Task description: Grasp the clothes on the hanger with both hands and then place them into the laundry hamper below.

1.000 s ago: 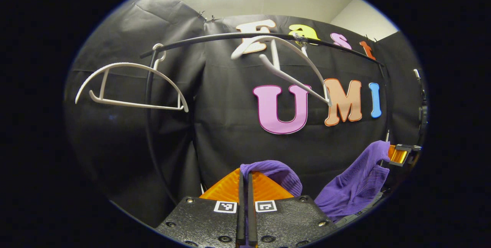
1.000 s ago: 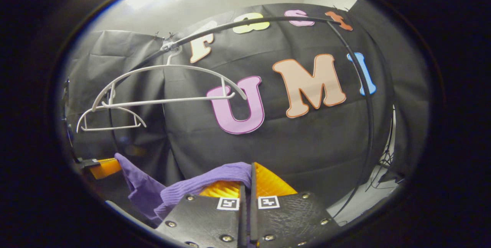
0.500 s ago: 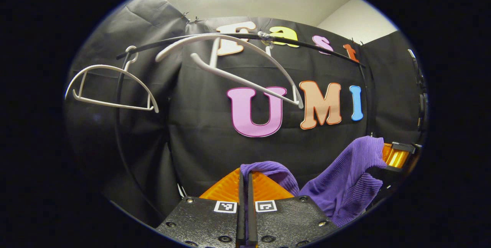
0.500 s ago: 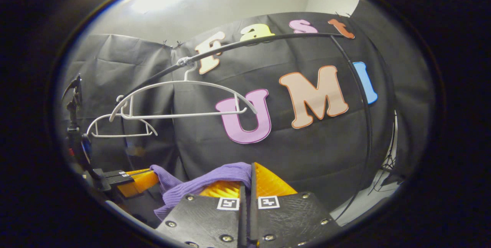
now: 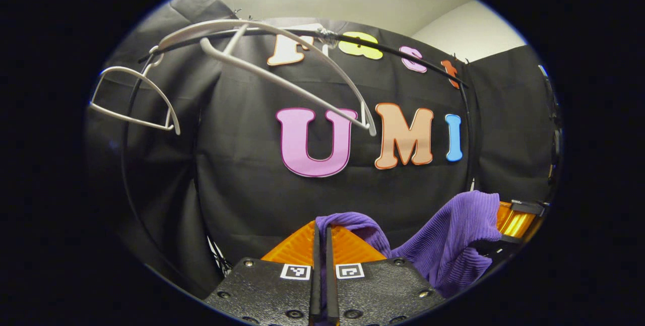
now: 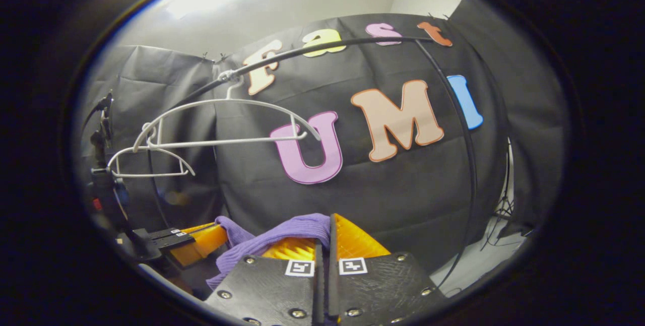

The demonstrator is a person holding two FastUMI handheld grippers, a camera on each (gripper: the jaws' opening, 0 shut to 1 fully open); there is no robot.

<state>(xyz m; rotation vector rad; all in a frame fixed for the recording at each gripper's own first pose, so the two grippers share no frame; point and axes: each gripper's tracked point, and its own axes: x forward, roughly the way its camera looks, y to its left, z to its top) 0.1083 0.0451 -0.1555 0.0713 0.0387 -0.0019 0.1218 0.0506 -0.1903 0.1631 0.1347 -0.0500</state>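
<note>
Grippers left [image 5: 322, 245] and right [image 6: 325, 245] clamp our purple sweater [image 5: 448, 245] below its bare hanger [image 5: 282, 71]; lowering into the unseen hamper comes next.

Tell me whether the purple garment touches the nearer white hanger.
Apart. In the right gripper view, the purple garment sits low by the tongs, with black wall between it and the nearer white hanger.

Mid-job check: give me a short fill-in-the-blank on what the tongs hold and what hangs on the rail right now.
1. Both tongs, left and right, are shut on a ____ ribbed garment.
2. The number of white hangers on the black rail is ____.
3. Both hangers carry ____ clothing.
4. In the right gripper view, the other tongs sit to the lower ____.

Missing words: purple; two; no; left
</note>
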